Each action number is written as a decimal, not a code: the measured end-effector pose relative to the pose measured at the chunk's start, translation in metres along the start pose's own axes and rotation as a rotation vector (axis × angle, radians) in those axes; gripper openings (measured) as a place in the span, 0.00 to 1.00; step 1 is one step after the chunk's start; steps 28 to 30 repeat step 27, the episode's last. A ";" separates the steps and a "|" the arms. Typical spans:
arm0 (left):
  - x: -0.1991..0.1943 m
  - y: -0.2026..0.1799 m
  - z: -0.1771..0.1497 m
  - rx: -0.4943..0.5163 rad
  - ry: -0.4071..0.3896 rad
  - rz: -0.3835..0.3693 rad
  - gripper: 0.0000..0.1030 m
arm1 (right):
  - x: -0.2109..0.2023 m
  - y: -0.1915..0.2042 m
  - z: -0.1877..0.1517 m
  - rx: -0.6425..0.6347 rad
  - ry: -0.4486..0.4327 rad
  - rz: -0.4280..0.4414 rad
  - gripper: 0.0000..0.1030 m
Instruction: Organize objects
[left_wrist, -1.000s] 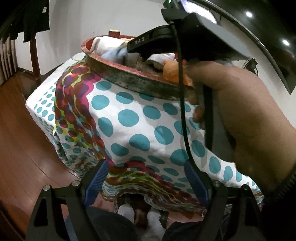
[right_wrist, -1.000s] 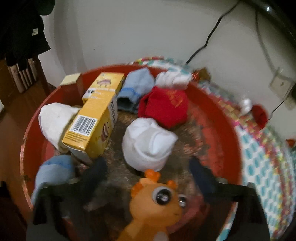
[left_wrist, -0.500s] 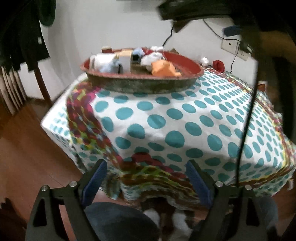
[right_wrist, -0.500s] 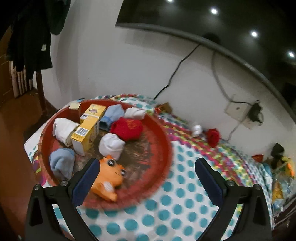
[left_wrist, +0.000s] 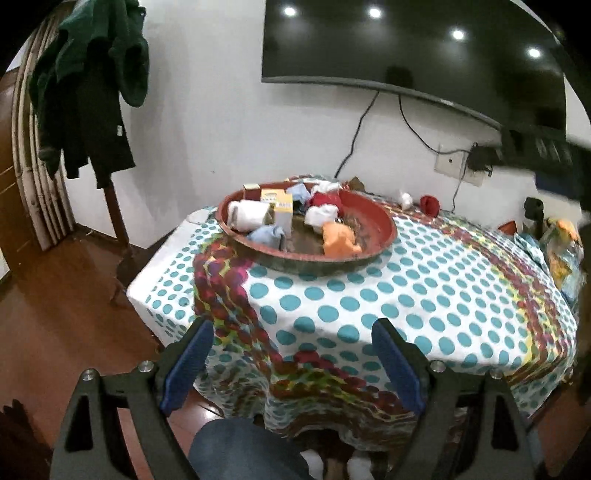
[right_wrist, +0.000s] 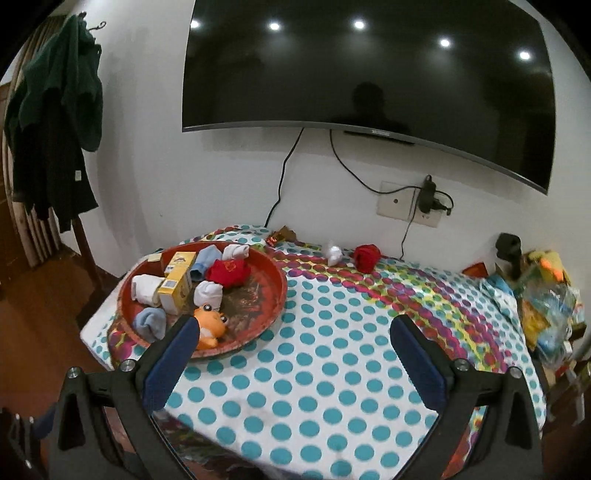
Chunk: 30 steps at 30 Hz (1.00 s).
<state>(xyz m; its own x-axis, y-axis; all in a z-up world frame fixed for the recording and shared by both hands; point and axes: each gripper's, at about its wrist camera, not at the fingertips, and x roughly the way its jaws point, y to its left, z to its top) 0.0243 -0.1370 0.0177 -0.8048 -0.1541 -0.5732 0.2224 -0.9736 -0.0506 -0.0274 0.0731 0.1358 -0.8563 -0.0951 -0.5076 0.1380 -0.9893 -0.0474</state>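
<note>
Red tray (right_wrist: 275, 301) of socks and boxes (orange toy (right_wrist: 211, 322) nearest) on dotted tablecloth (right_wrist: 332, 369)

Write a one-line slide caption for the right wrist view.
Open, empty right gripper above a polka-dot tablecloth; red tray holds socks, boxes and an orange toy.

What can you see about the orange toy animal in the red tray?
The orange toy animal looks like soft rubber or plastic, with big round black-and-white eyes and a paler belly. It lies tilted on the gritty, worn floor near the front rim of the red tray, beside a white rolled sock. Nothing grips it.
</note>
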 end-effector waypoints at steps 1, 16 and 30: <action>-0.003 0.000 0.003 0.001 -0.005 0.001 0.87 | -0.003 0.001 -0.004 0.006 0.001 0.009 1.00; -0.009 -0.015 -0.002 0.015 -0.030 0.028 0.87 | 0.015 0.036 -0.038 -0.021 0.057 0.075 1.00; -0.012 -0.010 -0.005 -0.001 -0.061 0.075 0.87 | 0.017 0.039 -0.041 -0.026 0.069 0.089 1.00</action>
